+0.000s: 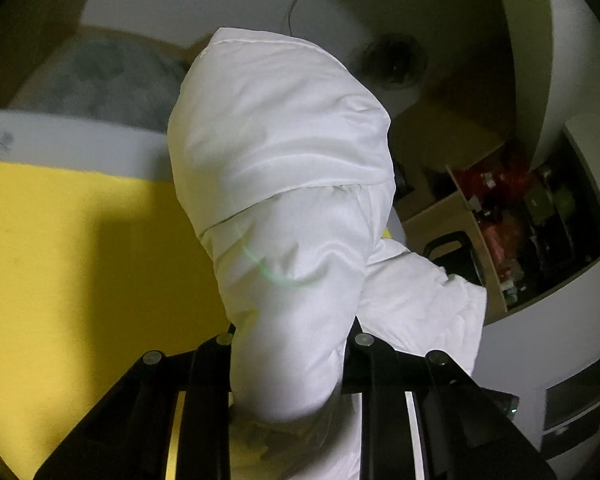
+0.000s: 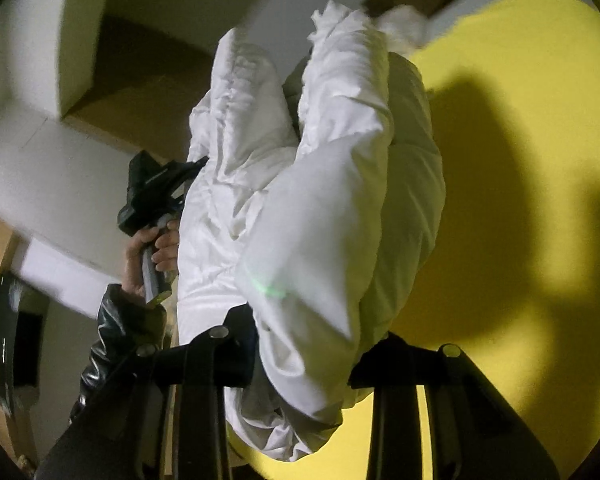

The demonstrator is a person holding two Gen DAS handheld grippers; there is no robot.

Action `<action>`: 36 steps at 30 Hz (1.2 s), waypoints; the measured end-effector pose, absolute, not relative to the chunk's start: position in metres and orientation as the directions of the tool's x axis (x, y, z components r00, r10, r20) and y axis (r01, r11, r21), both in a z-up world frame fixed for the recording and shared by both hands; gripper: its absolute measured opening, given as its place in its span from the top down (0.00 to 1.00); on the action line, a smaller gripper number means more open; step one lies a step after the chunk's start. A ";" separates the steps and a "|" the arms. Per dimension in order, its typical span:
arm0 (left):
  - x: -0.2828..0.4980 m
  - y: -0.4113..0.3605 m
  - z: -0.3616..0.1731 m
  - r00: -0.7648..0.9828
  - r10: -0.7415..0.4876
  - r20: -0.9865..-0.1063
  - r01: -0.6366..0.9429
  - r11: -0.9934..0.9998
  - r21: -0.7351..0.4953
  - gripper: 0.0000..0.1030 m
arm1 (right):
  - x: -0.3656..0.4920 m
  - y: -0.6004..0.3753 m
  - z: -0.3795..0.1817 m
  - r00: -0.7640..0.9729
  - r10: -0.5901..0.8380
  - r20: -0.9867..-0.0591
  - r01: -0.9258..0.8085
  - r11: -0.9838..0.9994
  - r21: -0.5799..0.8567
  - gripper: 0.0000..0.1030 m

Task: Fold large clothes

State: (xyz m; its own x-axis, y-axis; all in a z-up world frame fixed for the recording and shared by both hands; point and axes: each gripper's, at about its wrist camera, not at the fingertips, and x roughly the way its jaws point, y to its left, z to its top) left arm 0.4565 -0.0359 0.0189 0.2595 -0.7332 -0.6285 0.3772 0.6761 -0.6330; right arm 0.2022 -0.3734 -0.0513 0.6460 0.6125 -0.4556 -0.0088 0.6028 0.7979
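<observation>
A white puffy jacket (image 1: pixel 284 184) hangs in the air above the yellow surface (image 1: pixel 80 248). My left gripper (image 1: pixel 292 344) is shut on a thick fold of it. My right gripper (image 2: pixel 300 344) is shut on another fold of the same jacket (image 2: pixel 320 200), which bunches between the two black fingers (image 2: pixel 236 352). In the right wrist view the left gripper (image 2: pixel 156 188) shows at the jacket's left side, held by a hand in a shiny black sleeve. The jacket's lower end is hidden by its own folds.
The yellow surface (image 2: pixel 500 160) lies under the jacket, with a white edge (image 1: pixel 80 140) beyond it. An open cardboard box of red and dark items (image 1: pixel 512 224) stands at the right in the left wrist view. White walls and a dark cabinet (image 2: pixel 16 336) stand behind.
</observation>
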 end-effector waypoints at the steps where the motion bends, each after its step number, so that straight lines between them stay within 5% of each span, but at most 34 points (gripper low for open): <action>1: 0.450 -0.025 0.025 0.271 -0.727 -0.631 0.379 0.683 -0.624 0.78 | 0.202 -0.357 -0.043 0.637 0.623 -0.453 -0.033 0.609 0.792 0.69; 9: 0.414 0.040 -0.008 0.303 -0.649 -0.698 0.305 0.759 -0.575 0.78 | 0.199 -0.279 -0.059 0.550 0.676 -0.491 -0.066 0.621 0.781 0.69; 16: 0.417 0.017 -0.100 0.263 -0.611 -0.747 0.280 0.789 -0.547 0.77 | 0.200 -0.253 -0.106 0.494 0.646 -0.582 0.010 0.665 0.747 0.68; 20: 0.420 0.013 -0.110 0.276 -0.633 -0.723 0.278 0.773 -0.571 0.76 | 0.204 -0.251 -0.120 0.499 0.640 -0.584 0.024 0.664 0.748 0.65; 24: 0.419 -0.001 -0.108 0.319 -0.580 -0.750 0.322 0.810 -0.490 0.58 | 0.204 -0.250 -0.116 0.494 0.599 -0.630 0.038 0.709 0.704 0.42; 26: 0.418 0.004 -0.104 0.350 -0.537 -0.768 0.324 0.838 -0.439 0.36 | 0.200 -0.247 -0.111 0.531 0.526 -0.664 0.042 0.767 0.640 0.25; 27: 0.417 0.009 -0.101 0.375 -0.499 -0.782 0.312 0.862 -0.400 0.11 | 0.198 -0.246 -0.105 0.557 0.487 -0.672 0.048 0.790 0.612 0.19; 28: 0.413 0.015 -0.095 0.411 -0.460 -0.787 0.304 0.883 -0.358 0.02 | 0.197 -0.247 -0.097 0.590 0.457 -0.665 0.048 0.803 0.594 0.19; 32: 0.378 0.045 -0.065 0.541 -0.284 -0.792 0.203 0.958 -0.204 0.00 | 0.183 -0.268 -0.073 0.629 0.383 -0.676 0.086 0.830 0.551 0.19; 36: 0.298 0.067 -0.024 0.691 -0.063 -0.720 0.052 0.998 -0.037 0.00 | 0.157 -0.272 -0.020 0.735 0.153 -0.661 0.121 0.929 0.350 0.19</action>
State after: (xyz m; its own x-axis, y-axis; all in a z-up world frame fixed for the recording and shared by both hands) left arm 0.2983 0.0668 -0.0240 0.6906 -0.0630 -0.7205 0.0521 0.9979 -0.0373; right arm 0.1568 -0.2722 -0.0201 0.7347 0.1531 -0.6609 0.1213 0.9289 0.3499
